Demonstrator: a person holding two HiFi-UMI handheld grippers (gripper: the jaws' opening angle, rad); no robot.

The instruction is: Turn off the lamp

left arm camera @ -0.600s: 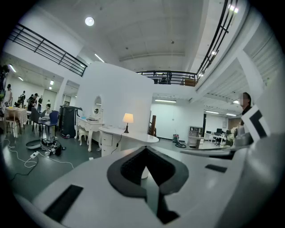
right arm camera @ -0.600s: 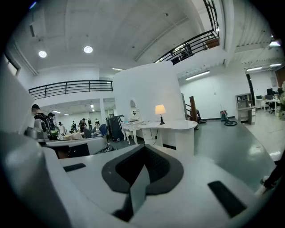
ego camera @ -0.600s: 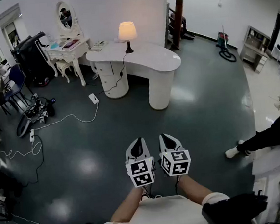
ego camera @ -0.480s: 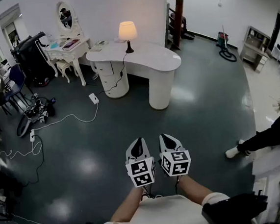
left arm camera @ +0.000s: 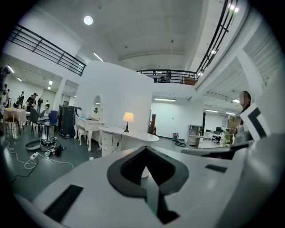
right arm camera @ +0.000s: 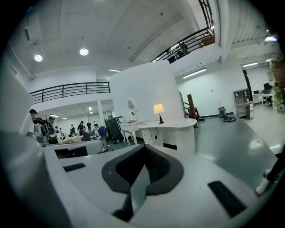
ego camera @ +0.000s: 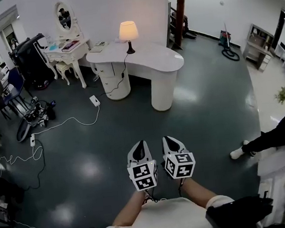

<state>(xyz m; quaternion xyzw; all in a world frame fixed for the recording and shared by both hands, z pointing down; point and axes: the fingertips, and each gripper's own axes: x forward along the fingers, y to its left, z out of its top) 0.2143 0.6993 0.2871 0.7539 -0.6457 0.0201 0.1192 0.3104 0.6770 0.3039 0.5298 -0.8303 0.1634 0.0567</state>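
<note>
The lamp [ego camera: 128,32], with a cream shade on a dark stem, is lit and stands at the back of a curved white desk [ego camera: 150,60] far across the room. It also shows small in the left gripper view as the lamp [left arm camera: 128,117] and in the right gripper view as the lamp [right arm camera: 158,109]. My left gripper [ego camera: 139,147] and right gripper [ego camera: 171,143] are held side by side close to my body, over the dark floor and pointing towards the desk. Both are shut with nothing between the jaws, as seen at the left gripper [left arm camera: 144,161] and the right gripper [right arm camera: 143,163].
A white dressing table with an oval mirror [ego camera: 68,43] stands left of the desk. Cables [ego camera: 66,124] and a power strip [ego camera: 95,100] lie on the floor at the left. A person's leg [ego camera: 272,137] stretches in from the right. A wide stretch of floor lies between me and the desk.
Both grippers have kept their place. The person at the right edge has raised the hand that holds a plant a little.
</note>
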